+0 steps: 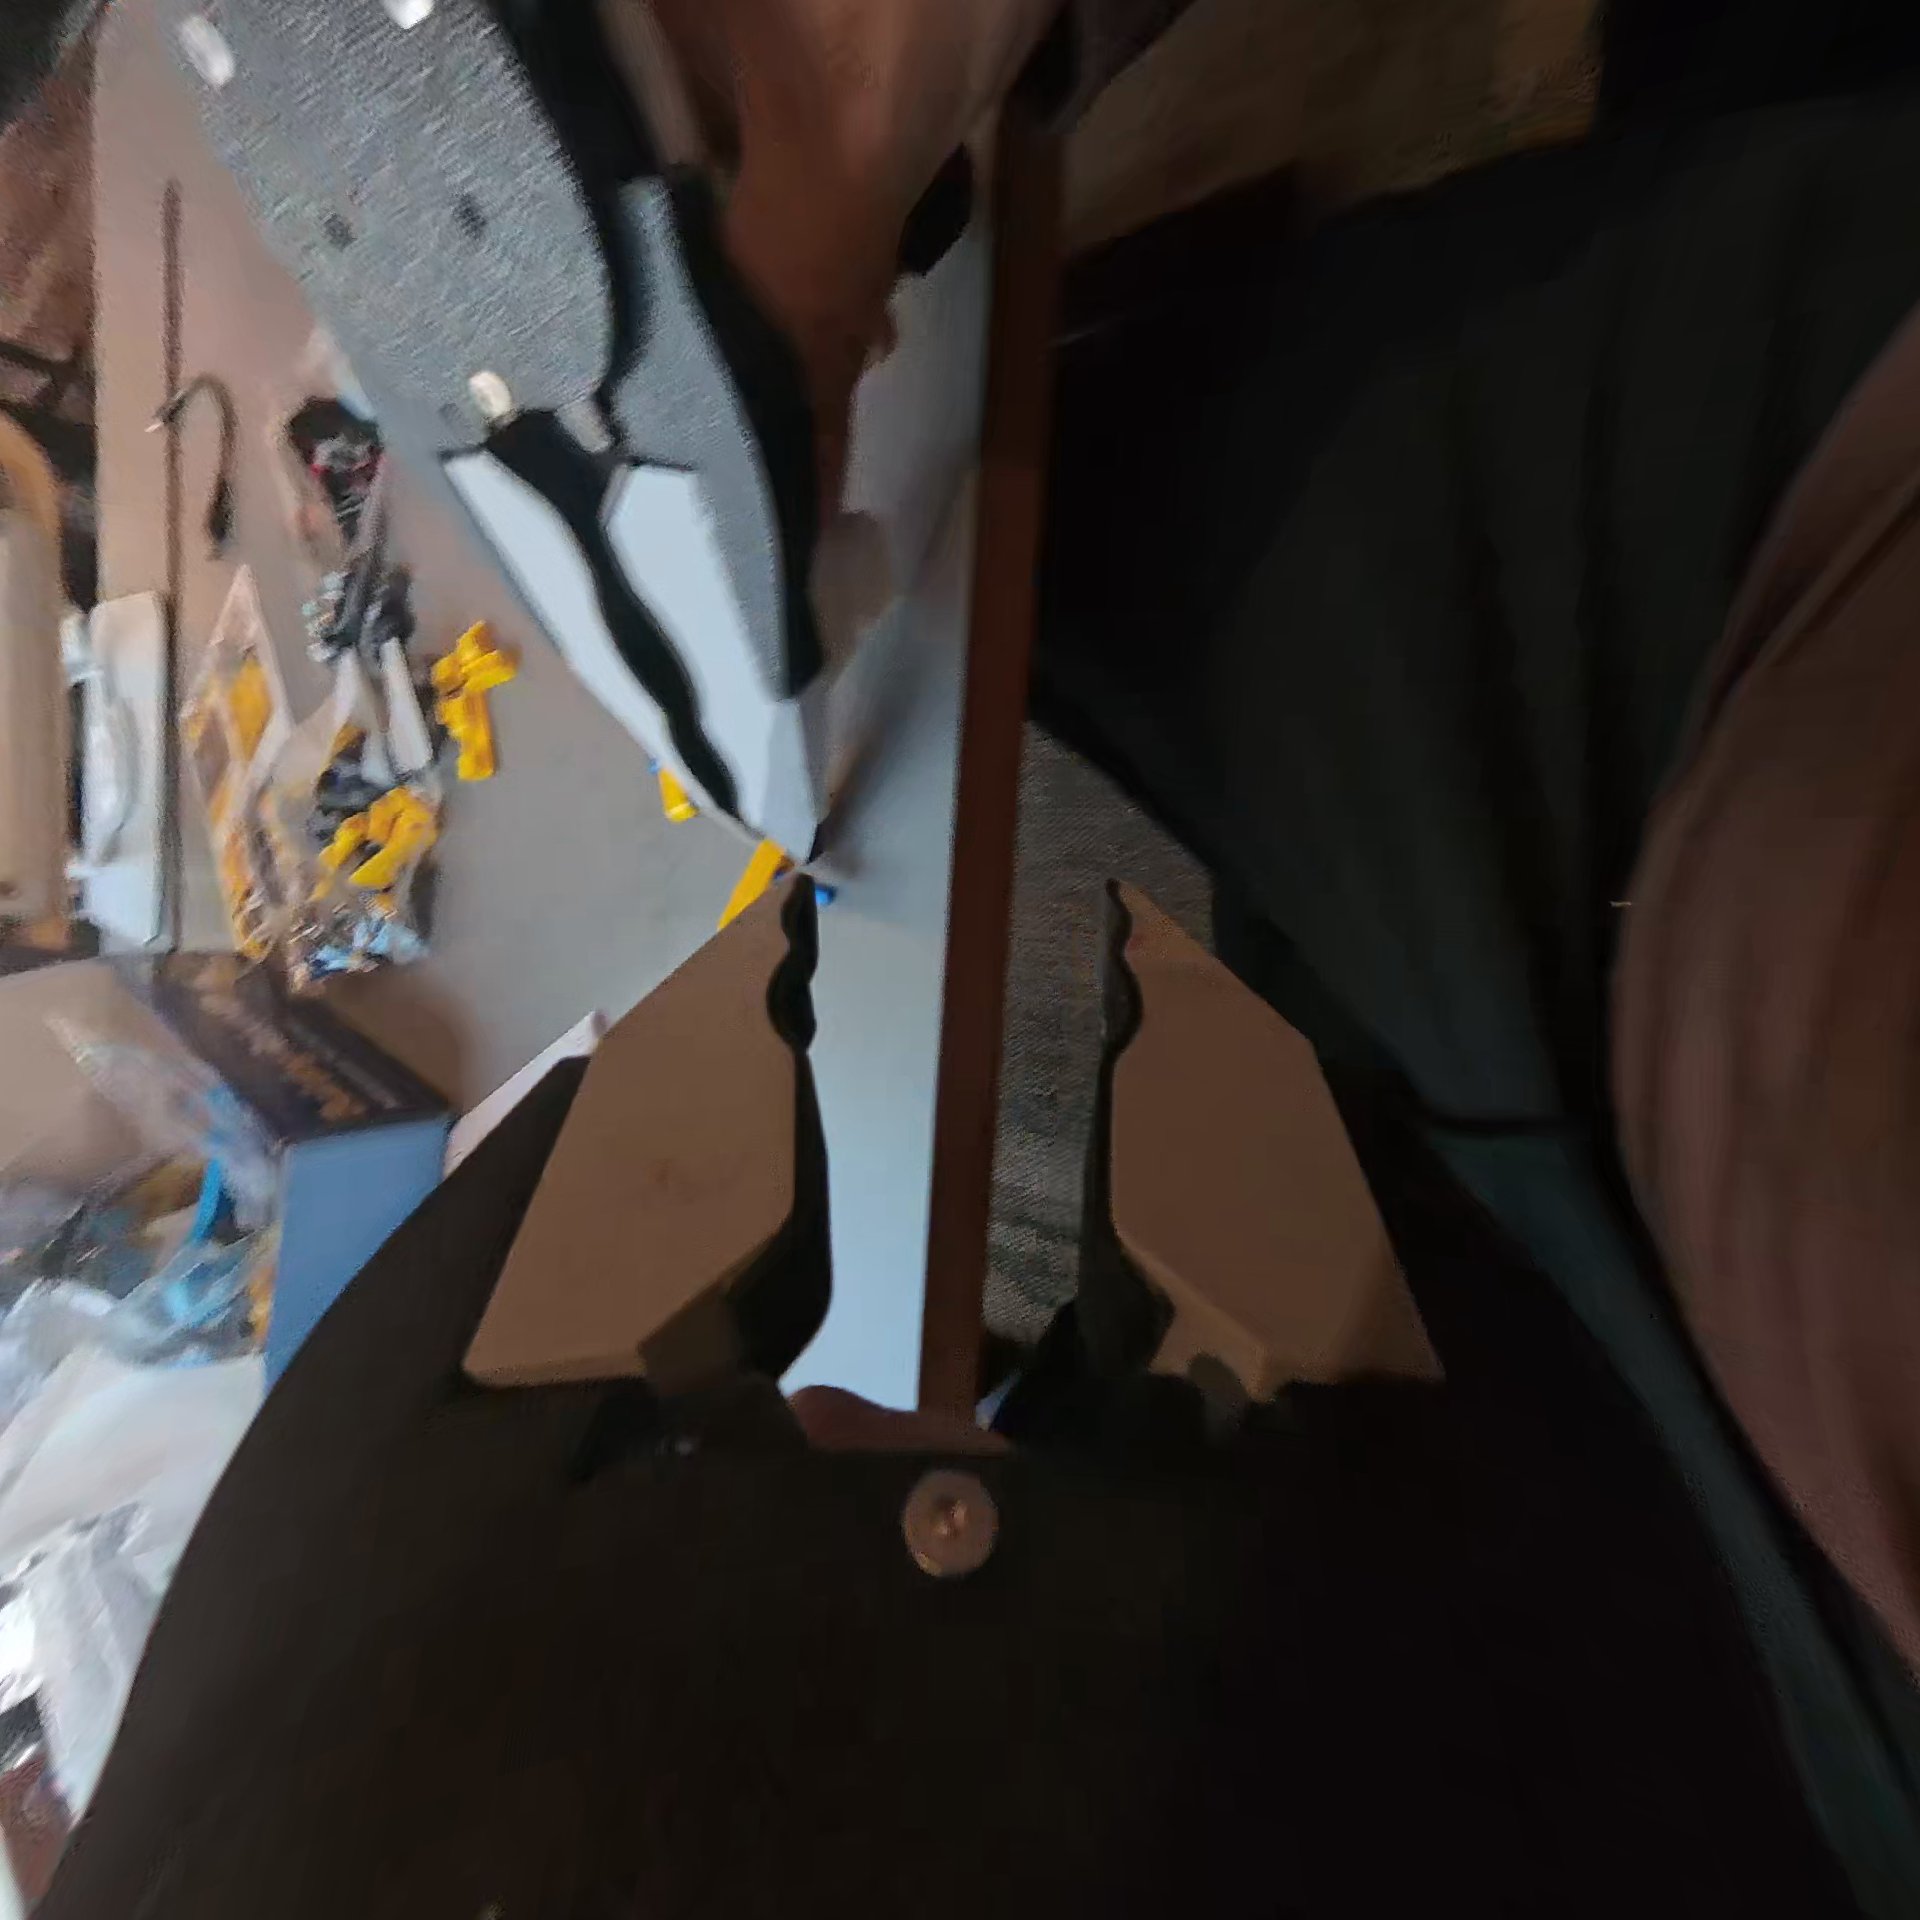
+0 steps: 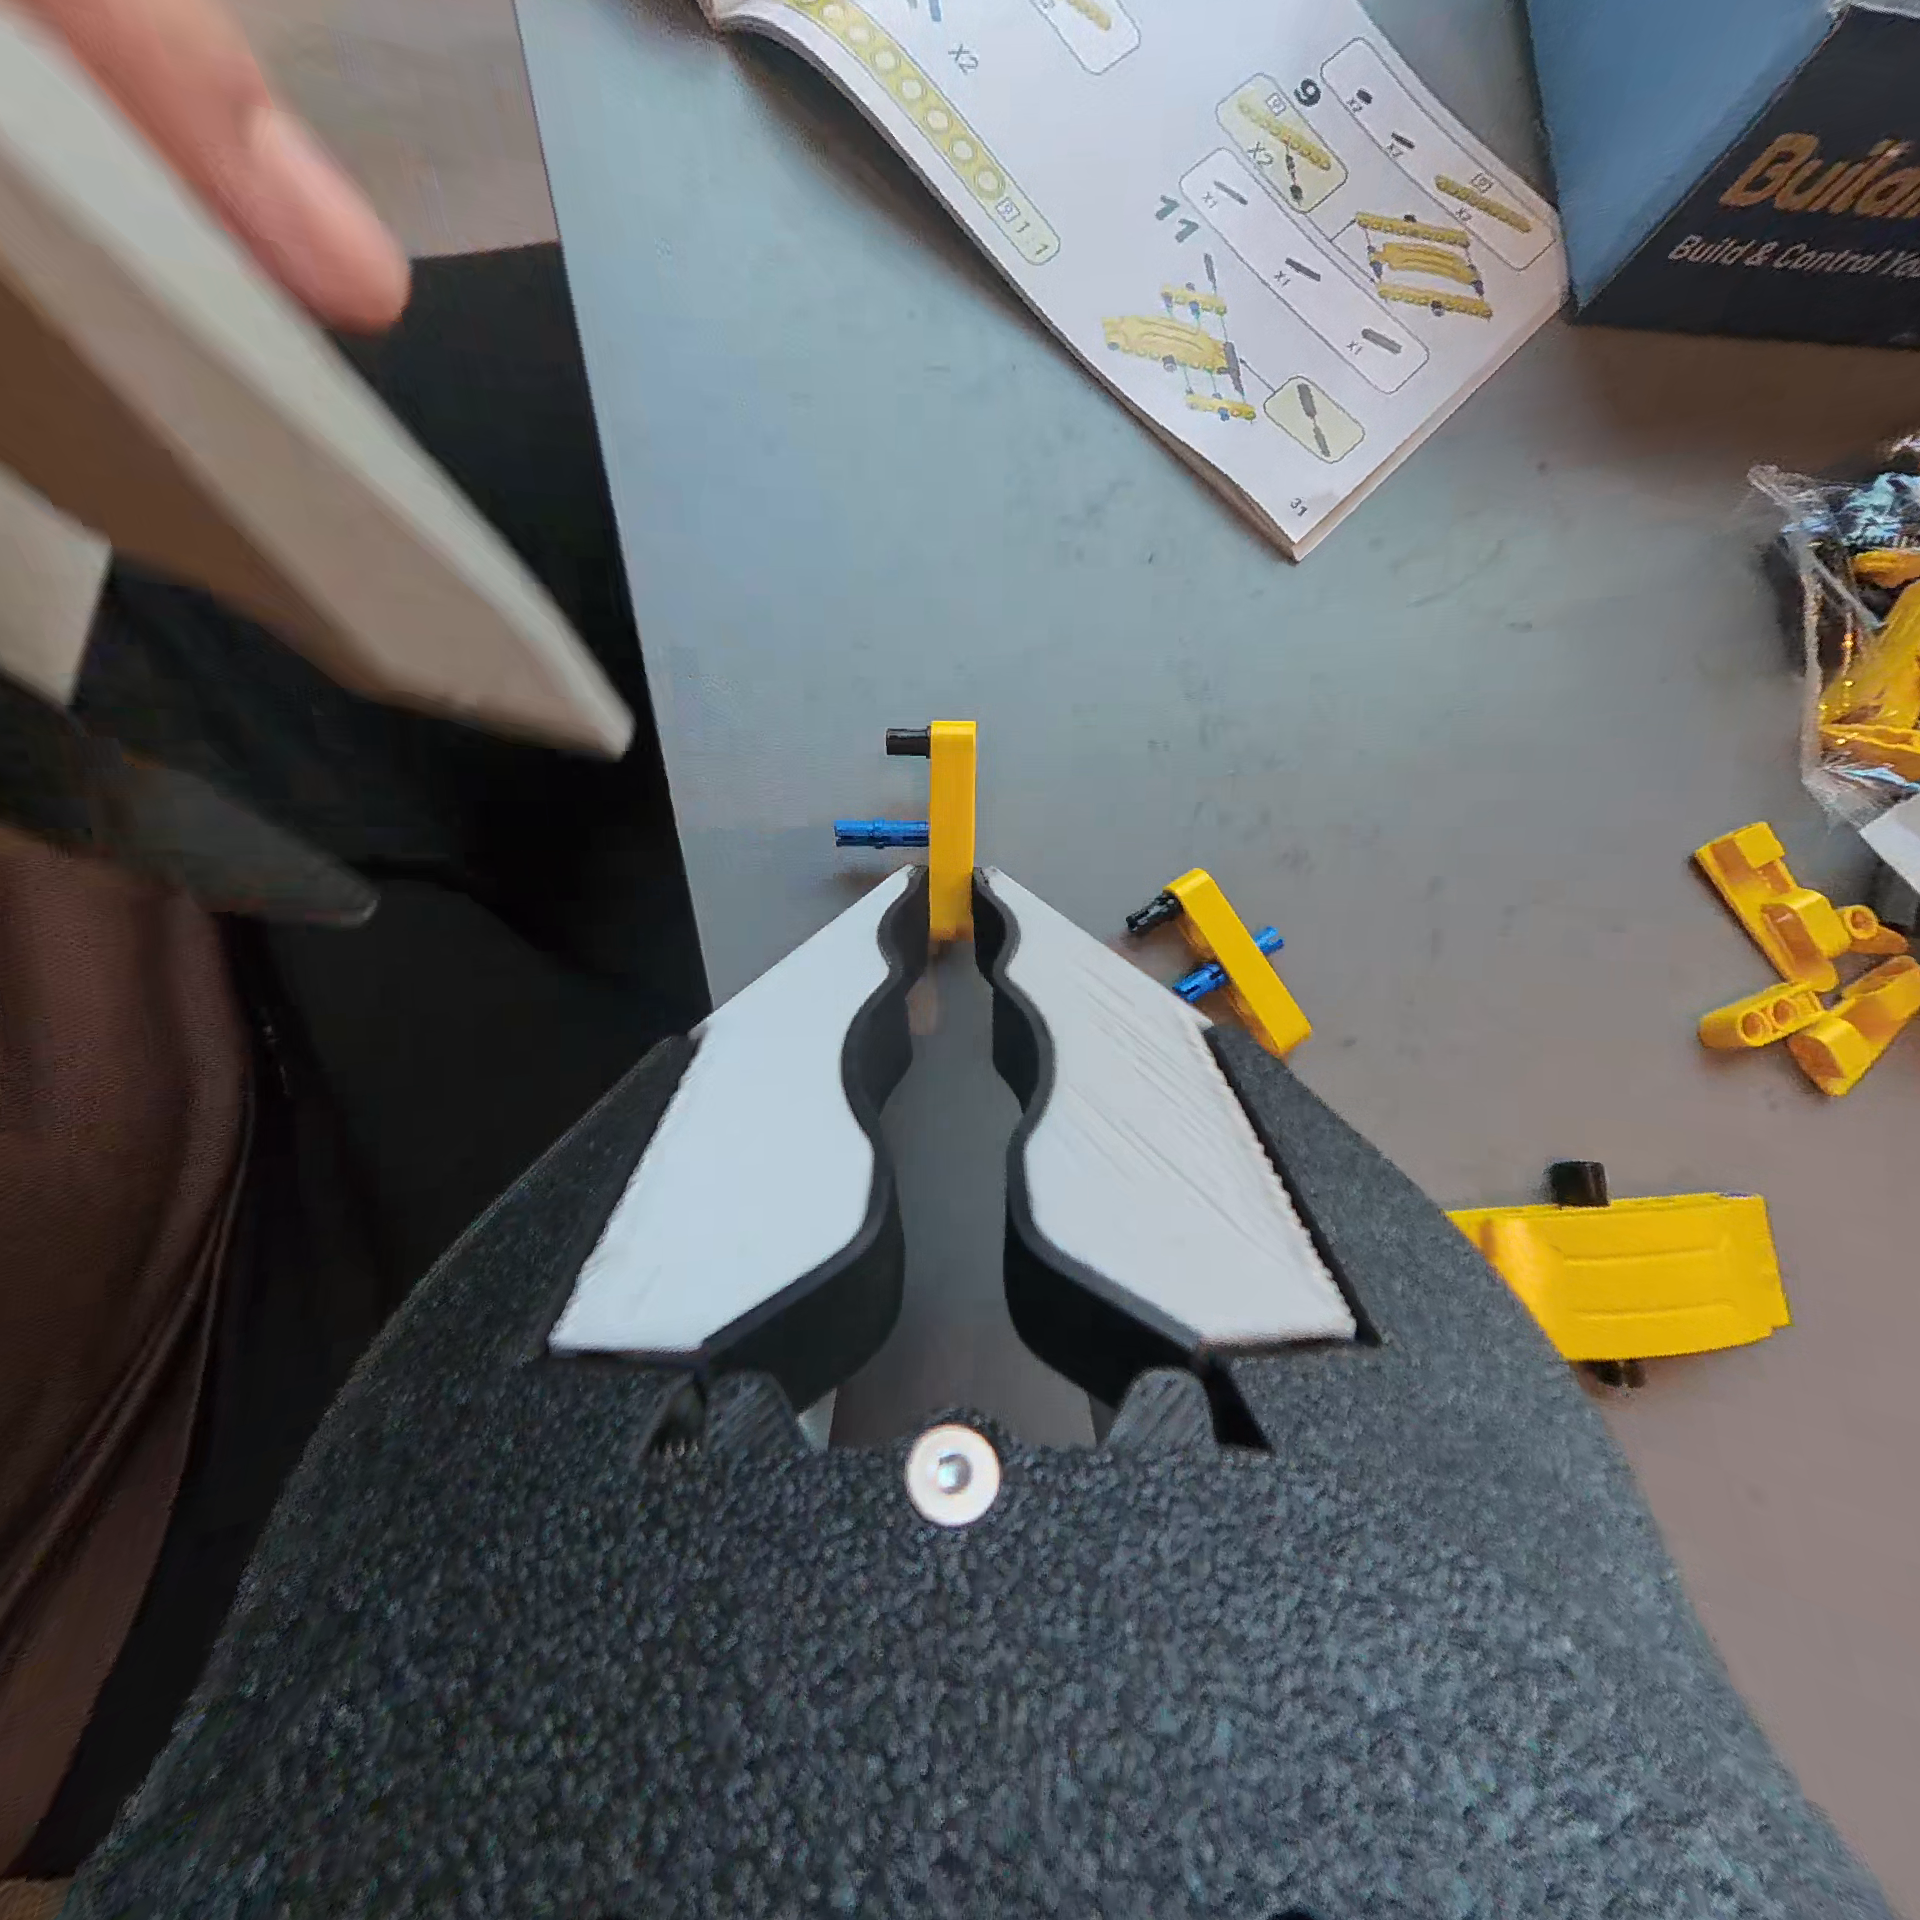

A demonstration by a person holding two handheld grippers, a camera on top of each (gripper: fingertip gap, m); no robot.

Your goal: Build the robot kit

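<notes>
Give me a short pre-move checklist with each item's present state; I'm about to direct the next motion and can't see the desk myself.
1. Right gripper pinching the upright yellow beam: ok, shut on its lower end.
2. Black pin and blue pin seated in that beam: ok, both stick out sideways.
3. Left gripper free: ok, fingers apart, nothing between them.
4. Left gripper's view sharp: not ok, blurred.
5. Second beam apart from the held one: ok, lying on the grey desk.
6. Instruction booklet open: ok.
</notes>
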